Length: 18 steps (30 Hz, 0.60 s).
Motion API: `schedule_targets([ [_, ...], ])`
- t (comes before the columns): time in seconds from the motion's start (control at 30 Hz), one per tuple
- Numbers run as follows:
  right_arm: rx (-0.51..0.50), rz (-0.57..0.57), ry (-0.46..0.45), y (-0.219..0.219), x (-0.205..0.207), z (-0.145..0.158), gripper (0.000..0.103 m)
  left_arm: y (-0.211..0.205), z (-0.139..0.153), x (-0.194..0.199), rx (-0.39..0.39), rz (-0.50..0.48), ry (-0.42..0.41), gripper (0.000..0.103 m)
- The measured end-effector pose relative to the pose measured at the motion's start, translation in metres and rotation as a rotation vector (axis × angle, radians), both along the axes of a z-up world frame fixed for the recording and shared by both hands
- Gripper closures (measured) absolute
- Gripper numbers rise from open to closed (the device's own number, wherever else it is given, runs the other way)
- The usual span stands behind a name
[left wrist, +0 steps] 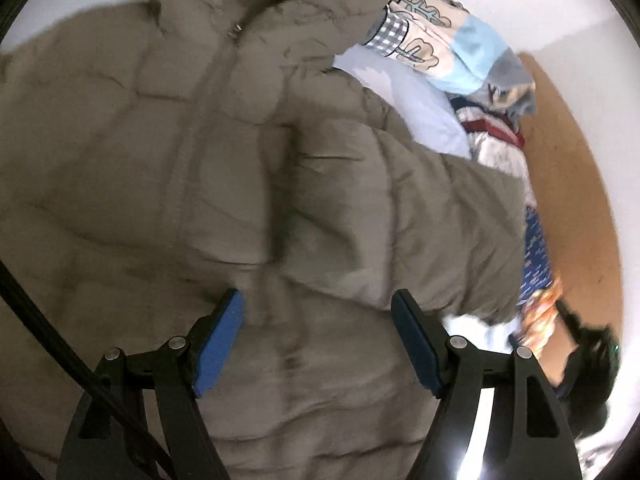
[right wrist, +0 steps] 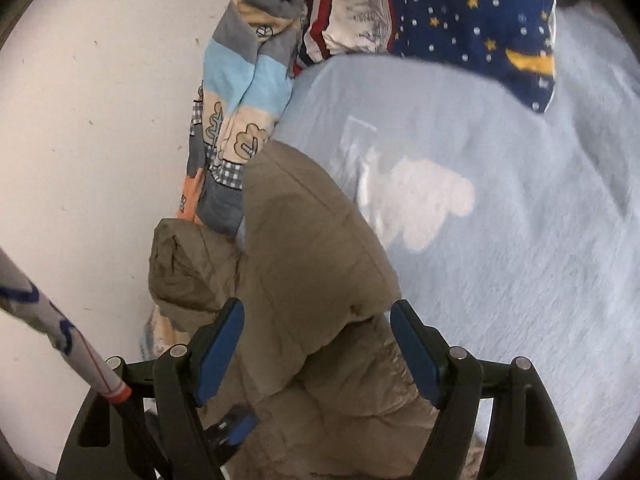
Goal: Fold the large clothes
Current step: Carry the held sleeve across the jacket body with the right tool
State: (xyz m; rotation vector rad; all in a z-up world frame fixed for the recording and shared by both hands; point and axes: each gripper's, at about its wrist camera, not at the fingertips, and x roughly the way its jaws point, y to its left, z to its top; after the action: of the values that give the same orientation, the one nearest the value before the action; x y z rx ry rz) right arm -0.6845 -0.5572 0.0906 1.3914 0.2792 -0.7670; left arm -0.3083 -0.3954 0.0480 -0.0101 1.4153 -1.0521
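Note:
A large olive-brown puffer jacket (left wrist: pixel 192 168) lies spread, zip side up, filling the left wrist view; its hood is at the top and one sleeve (left wrist: pixel 452 216) runs to the right. My left gripper (left wrist: pixel 318 320) is open just above the jacket's lower body, holding nothing. In the right wrist view a sleeve of the same jacket (right wrist: pixel 308 248) lies on a light blue bedsheet (right wrist: pixel 520 220). My right gripper (right wrist: pixel 318 332) is open with the sleeve's fold between its fingers, not clamped.
A patterned quilt (right wrist: pixel 236 92) is bunched along the white wall (right wrist: pixel 88 120). A navy star-print pillow (right wrist: pixel 480 20) and a red-striped cloth (right wrist: pixel 352 16) lie at the bed's far end. A wooden headboard (left wrist: pixel 568 184) stands at the right.

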Motion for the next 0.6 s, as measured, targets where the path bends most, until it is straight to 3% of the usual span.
schedule_targets([
  [0.1, -0.005, 0.000, -0.016, 0.005, -0.003, 0.006, 0.022, -0.015, -0.003, -0.008, -0.012, 0.044, 0.085, 0.028],
  [0.23, -0.013, 0.003, -0.040, 0.004, -0.008, 0.012, 0.022, -0.027, -0.006, -0.014, -0.010, 0.138, 0.071, 0.028],
  [0.37, -0.027, 0.001, -0.062, 0.004, -0.016, 0.017, 0.022, -0.031, -0.017, -0.010, -0.059, 0.262, 0.103, 0.028],
  [0.43, -0.034, 0.007, -0.060, 0.004, -0.019, 0.019, 0.022, -0.036, -0.019, -0.010, -0.051, 0.297, 0.072, 0.030],
  [0.5, -0.031, 0.007, -0.057, 0.003, -0.021, 0.020, 0.022, -0.040, -0.015, -0.011, -0.043, 0.294, 0.003, 0.052],
  [0.53, -0.027, 0.002, -0.058, 0.003, -0.023, 0.020, 0.022, -0.041, -0.015, -0.010, -0.038, 0.286, -0.019, 0.072],
  [0.6, -0.008, -0.016, -0.060, 0.001, -0.026, 0.016, 0.022, -0.039, -0.012, -0.009, -0.030, 0.282, -0.058, 0.074],
])
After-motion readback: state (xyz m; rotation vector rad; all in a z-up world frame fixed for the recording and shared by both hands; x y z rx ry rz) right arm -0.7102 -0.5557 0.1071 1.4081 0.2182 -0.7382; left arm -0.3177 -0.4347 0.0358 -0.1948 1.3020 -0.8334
